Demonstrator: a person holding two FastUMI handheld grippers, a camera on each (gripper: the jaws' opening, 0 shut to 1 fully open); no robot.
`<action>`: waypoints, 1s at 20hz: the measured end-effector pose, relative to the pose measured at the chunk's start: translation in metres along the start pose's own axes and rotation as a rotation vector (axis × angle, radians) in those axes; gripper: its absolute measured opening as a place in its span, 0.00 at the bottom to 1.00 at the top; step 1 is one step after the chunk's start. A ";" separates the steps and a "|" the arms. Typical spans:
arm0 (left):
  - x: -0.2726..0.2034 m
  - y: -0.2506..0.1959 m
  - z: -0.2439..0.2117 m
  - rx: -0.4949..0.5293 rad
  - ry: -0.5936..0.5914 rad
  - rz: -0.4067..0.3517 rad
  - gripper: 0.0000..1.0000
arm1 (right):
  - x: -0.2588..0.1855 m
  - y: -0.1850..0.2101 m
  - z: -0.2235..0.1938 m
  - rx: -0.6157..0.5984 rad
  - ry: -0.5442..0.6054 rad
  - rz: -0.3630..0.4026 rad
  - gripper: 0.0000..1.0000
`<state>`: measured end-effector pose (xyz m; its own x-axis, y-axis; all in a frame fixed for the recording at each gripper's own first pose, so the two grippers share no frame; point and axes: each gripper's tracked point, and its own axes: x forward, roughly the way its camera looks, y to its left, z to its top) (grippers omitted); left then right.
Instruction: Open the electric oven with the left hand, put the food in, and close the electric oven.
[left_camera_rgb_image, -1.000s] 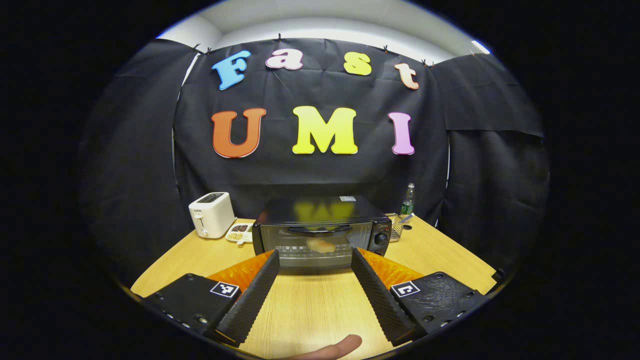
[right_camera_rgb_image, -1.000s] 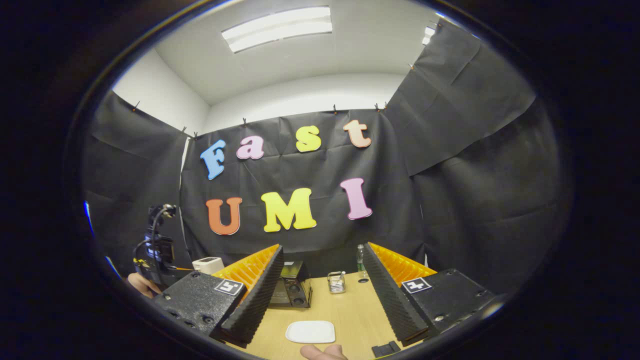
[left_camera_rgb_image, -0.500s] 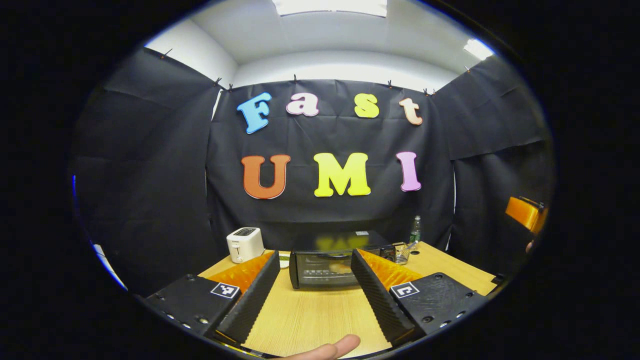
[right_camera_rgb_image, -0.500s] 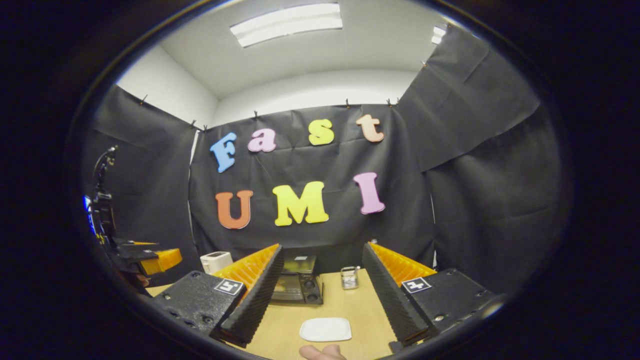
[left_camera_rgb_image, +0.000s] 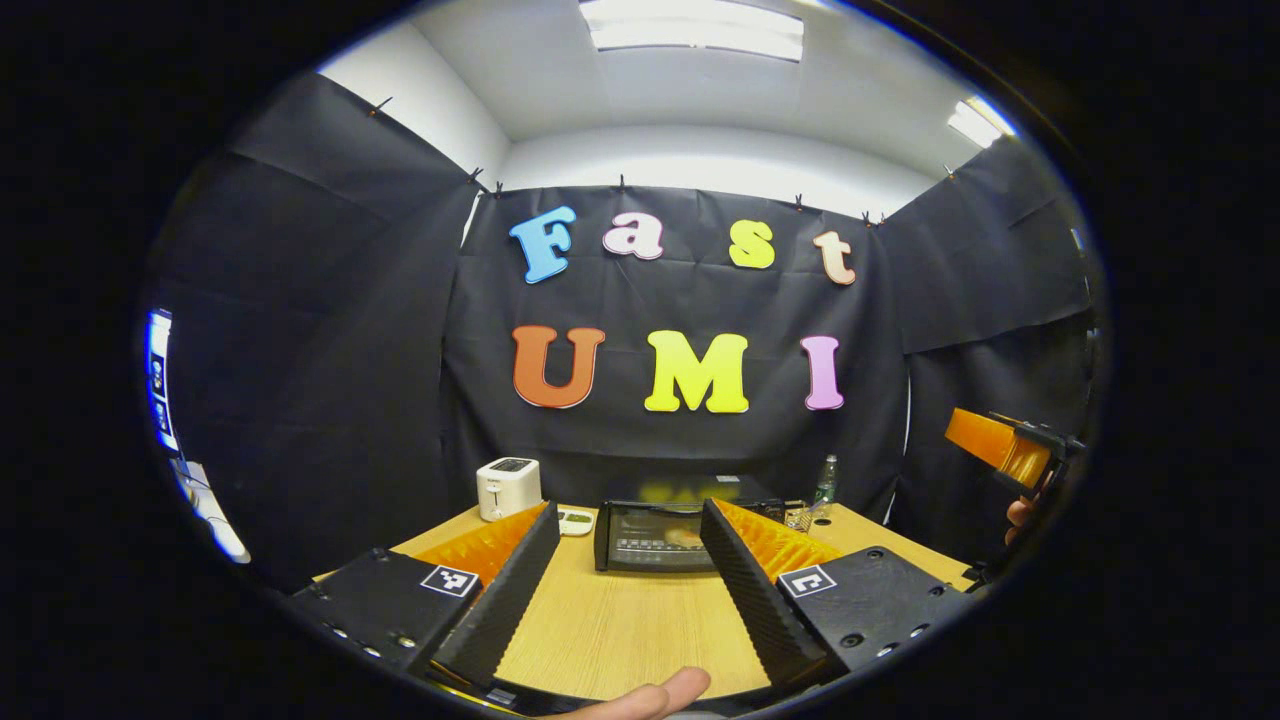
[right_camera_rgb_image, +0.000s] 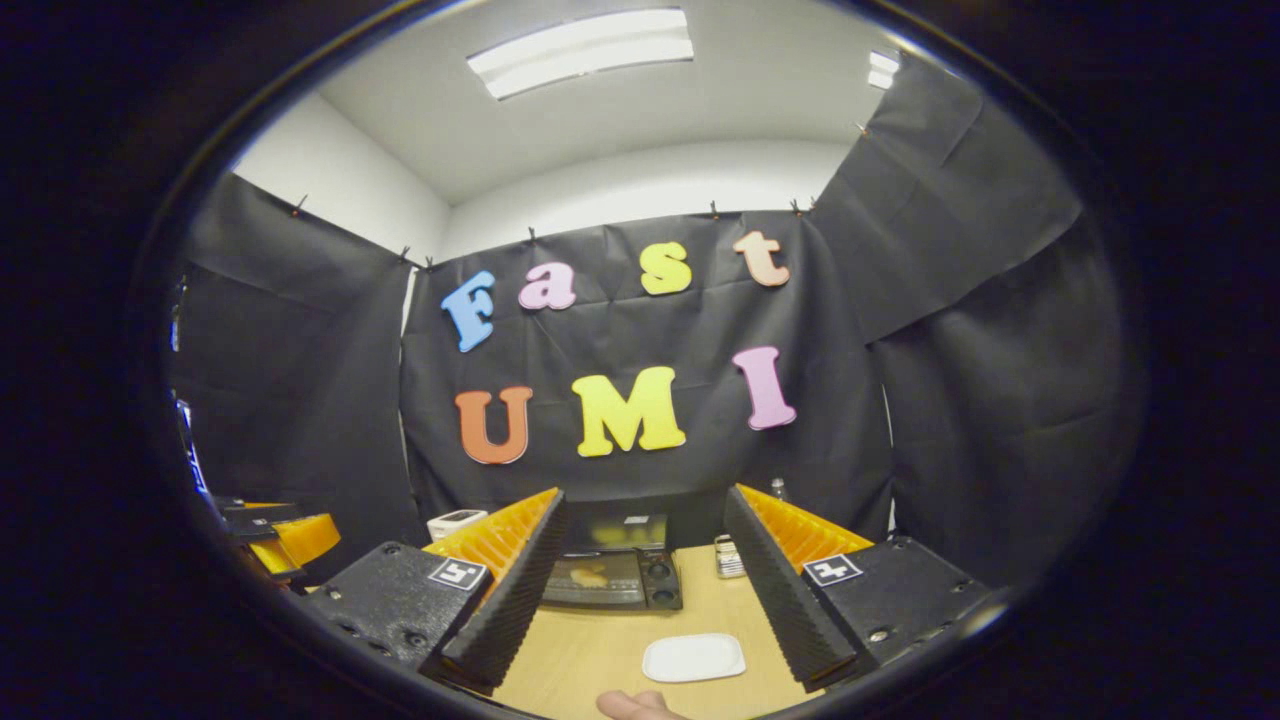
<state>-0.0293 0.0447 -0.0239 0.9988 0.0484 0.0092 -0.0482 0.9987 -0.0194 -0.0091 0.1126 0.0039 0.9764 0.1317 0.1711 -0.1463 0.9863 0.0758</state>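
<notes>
Currently both grippers are spread apart, empty. Left gripper (left_camera_rgb_image: 625, 590) faces the electric oven (left_camera_rgb_image: 655, 536) at 12 o'clock, door closed, food (right_camera_rgb_image: 588, 577) inside. Right gripper (right_camera_rgb_image: 645, 600) is above the white plate (right_camera_rgb_image: 694, 657). Judgement: door rigid, hinged; grasp its top handle.

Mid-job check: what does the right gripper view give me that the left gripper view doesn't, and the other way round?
Right gripper view: a white plate, empty, on the table in front of the oven, plus the oven's knobs. Left gripper view: a small dish beside the toaster. Both: the oven with its door shut and the food behind the glass, the toaster and the wooden table.
</notes>
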 end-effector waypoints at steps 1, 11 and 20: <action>-0.002 0.003 0.002 0.007 0.000 0.006 0.93 | -0.001 0.004 0.001 -0.013 -0.008 0.009 0.98; -0.017 -0.012 0.015 -0.019 0.024 0.012 0.92 | -0.021 0.029 -0.026 -0.115 0.055 0.185 0.97; -0.003 -0.034 0.014 0.019 0.045 -0.014 0.92 | -0.009 -0.016 -0.025 -0.075 0.057 0.089 0.96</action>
<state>-0.0308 0.0106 -0.0089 0.9988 0.0342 -0.0356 -0.0342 0.9994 -0.0005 -0.0113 0.0984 -0.0236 0.9679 0.2220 0.1178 -0.2223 0.9749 -0.0112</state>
